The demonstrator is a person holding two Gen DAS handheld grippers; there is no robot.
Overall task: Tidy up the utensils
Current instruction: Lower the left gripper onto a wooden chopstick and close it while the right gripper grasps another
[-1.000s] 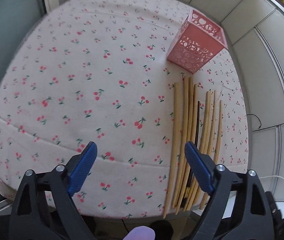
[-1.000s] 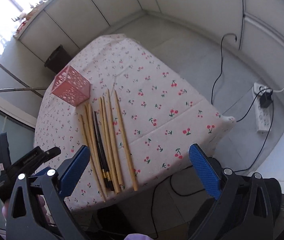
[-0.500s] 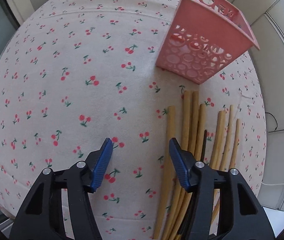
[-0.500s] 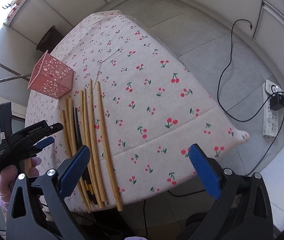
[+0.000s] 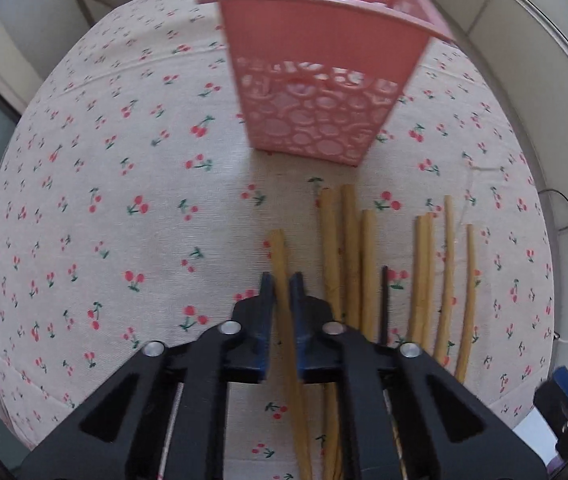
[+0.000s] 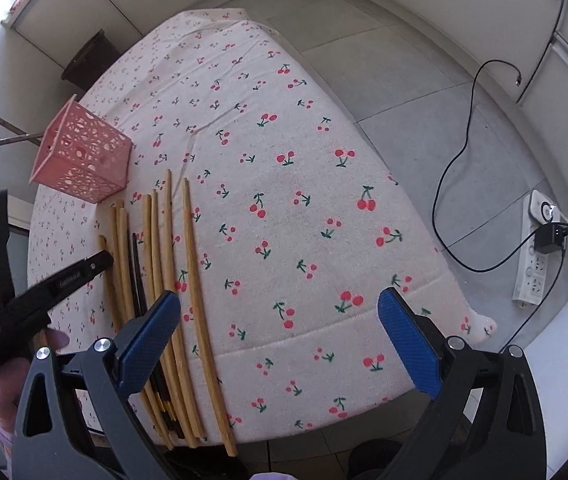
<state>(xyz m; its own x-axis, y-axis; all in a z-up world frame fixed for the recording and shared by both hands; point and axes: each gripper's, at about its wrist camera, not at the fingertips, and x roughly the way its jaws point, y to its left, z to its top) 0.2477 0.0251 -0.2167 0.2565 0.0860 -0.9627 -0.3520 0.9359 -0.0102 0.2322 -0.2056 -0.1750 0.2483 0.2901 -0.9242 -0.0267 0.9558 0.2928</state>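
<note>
On the cherry-print tablecloth (image 5: 123, 208) the left gripper (image 5: 281, 280) sits low, its blue-padded jaws drawn narrow around the leftmost wooden chopstick (image 5: 277, 248) — whether the pads actually pinch it or only flank it is hard to tell, though the gap looks as thin as the stick itself. Just right of it lies the row of tan wooden chopsticks (image 5: 348, 240), roughly parallel, with one thin black chopstick (image 5: 384, 300) among them. Beyond their far tips stands the pink perforated plastic holder (image 5: 316, 92), upright, near the sticks but not touching them.

In the right wrist view the right gripper (image 6: 279, 320) hovers above the table's near edge, jaws spread wide and holding nothing; the holder (image 6: 83, 160) and the chopstick row (image 6: 167, 260) lie to its left.

The step in hand appears to be the first pick — nothing can be seen inside the holder. Next, probably: confirm the squeeze, lift the stick clear of its neighbours, tip it upright and lower it through the holder's open top without knocking the light holder over.
</note>
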